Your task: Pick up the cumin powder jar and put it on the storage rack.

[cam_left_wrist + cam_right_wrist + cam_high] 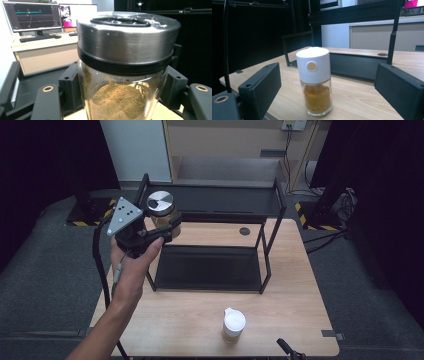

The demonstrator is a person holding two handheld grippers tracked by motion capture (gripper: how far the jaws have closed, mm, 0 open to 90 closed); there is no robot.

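Note:
My left gripper [166, 226] is shut on a glass jar [162, 207] with a silver metal lid, held in the air at the left end of the black rack's top shelf [225, 200]. In the left gripper view the jar [125, 62] is half full of brown powder, and both black pads [70, 85] press on its glass sides. A smaller spice jar [233, 324] with a white cap stands near the table's front edge. In the right gripper view this jar [315, 80], holding orange-brown powder, stands upright just ahead of my open right gripper [329, 85], touched by neither jaw.
The two-tier black metal rack has a lower shelf [210, 267] resting on the wooden table [300, 285]. A round cable hole [244, 231] sits behind the rack. Monitors [32, 15] and a desk stand beyond. Grey floor surrounds the table.

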